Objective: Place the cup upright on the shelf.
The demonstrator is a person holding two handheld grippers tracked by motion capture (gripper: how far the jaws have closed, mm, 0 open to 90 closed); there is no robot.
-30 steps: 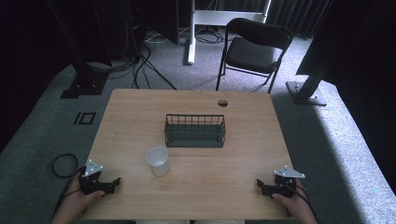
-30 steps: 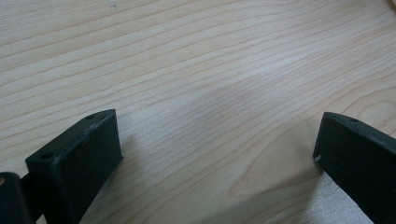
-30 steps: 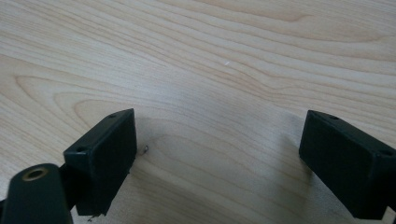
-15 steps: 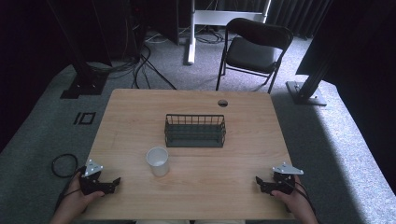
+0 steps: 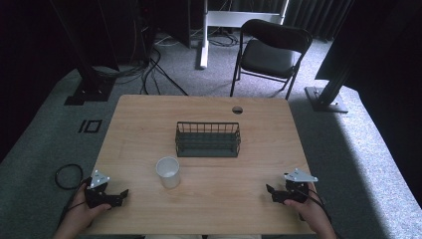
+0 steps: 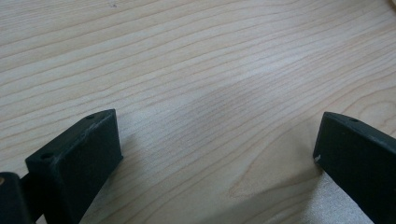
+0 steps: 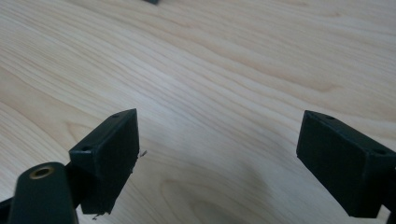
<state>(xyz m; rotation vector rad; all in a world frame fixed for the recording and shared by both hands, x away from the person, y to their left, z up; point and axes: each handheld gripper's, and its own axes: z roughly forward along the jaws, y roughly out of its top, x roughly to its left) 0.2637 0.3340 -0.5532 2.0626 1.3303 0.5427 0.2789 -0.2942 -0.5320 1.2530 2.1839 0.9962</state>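
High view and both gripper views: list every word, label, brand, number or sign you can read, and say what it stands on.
None can be read.
The white cup, the wire basket, the wooden table and the folding chair carry no visible print.
The floor marking left of the table is two plain outlines, no letters.

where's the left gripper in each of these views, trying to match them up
High view: the left gripper sits at the table's near left corner, held by the left hand, jaws aimed toward the middle.
Left gripper view: its own two black jaws rise from the bottom corners, set wide apart over bare wood.
Right gripper view: not in it; those jaws are the right gripper's.
Shared landmark: the light wood table.
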